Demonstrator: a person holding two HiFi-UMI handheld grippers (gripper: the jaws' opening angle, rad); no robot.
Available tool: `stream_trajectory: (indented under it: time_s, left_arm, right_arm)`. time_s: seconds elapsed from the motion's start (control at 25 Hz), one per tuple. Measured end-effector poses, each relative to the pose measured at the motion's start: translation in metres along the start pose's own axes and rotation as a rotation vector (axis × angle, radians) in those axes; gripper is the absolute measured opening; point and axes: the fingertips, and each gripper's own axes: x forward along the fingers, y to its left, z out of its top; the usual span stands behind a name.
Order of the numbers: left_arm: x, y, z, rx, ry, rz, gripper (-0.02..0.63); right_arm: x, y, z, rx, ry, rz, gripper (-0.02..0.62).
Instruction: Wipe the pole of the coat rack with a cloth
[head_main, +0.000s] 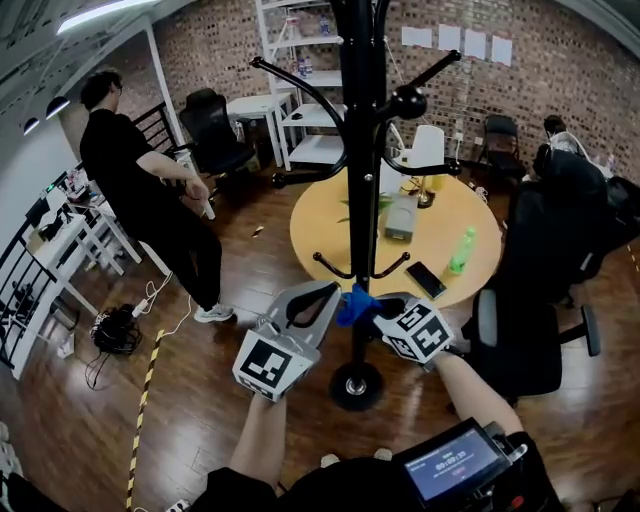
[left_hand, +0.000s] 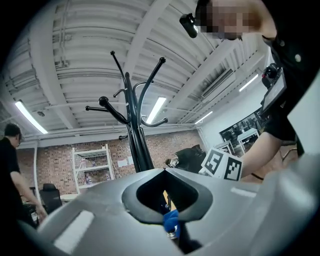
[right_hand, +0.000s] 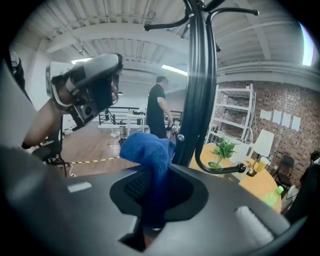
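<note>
The black coat rack pole (head_main: 360, 200) rises from its round base (head_main: 356, 385) right in front of me; it also shows as the pole (left_hand: 140, 145) and the pole (right_hand: 200, 100) in the gripper views. A blue cloth (head_main: 356, 305) is bunched against the pole at low hook height. My right gripper (head_main: 382, 308) is shut on the cloth (right_hand: 147, 155), which bulges out past the right gripper (right_hand: 167, 167) tips beside the pole. My left gripper (head_main: 335, 288) sits just left of the pole, close to the cloth. The left gripper (left_hand: 165, 171) has its tips together, with a scrap of blue cloth (left_hand: 171, 219) visible through their slit.
A round yellow table (head_main: 470, 215) stands behind the rack with a green bottle (head_main: 460, 250), a phone (head_main: 427, 280) and a plant. A black office chair (head_main: 540, 300) is close on the right. A person (head_main: 150, 200) stands at left near cables (head_main: 115, 330) and floor tape (head_main: 145, 400).
</note>
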Motion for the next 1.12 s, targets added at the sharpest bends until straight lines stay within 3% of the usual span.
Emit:
stream_trajectory:
  time_s: [0.2, 0.32, 0.6, 0.84, 1.12]
  left_arm:
    - [-0.004, -0.002, 0.002, -0.015, -0.014, 0.004, 0.003]
    - [-0.005, 0.000, -0.002, -0.016, 0.003, 0.009, 0.003]
    - [-0.004, -0.002, -0.006, 0.006, 0.020, 0.005, 0.003]
    - [-0.004, 0.009, -0.009, 0.015, 0.020, 0.019, 0.003]
    - [0.005, 0.019, 0.025, 0.065, -0.072, 0.006, 0.003]
  right_arm:
    - [-0.033, 0.041, 0.002, -0.073, 0.029, 0.113, 0.050]
    - [-0.035, 0.040, 0.003, -0.105, 0.015, 0.060, 0.051]
    - [0.009, -0.010, -0.003, 0.030, -0.015, -0.026, 0.050]
    - [-0.014, -0.035, 0.058, -0.059, -0.209, -0.176, 0.049]
    - [-0.104, -0.040, 0.194, -0.149, -0.584, -0.313, 0.051]
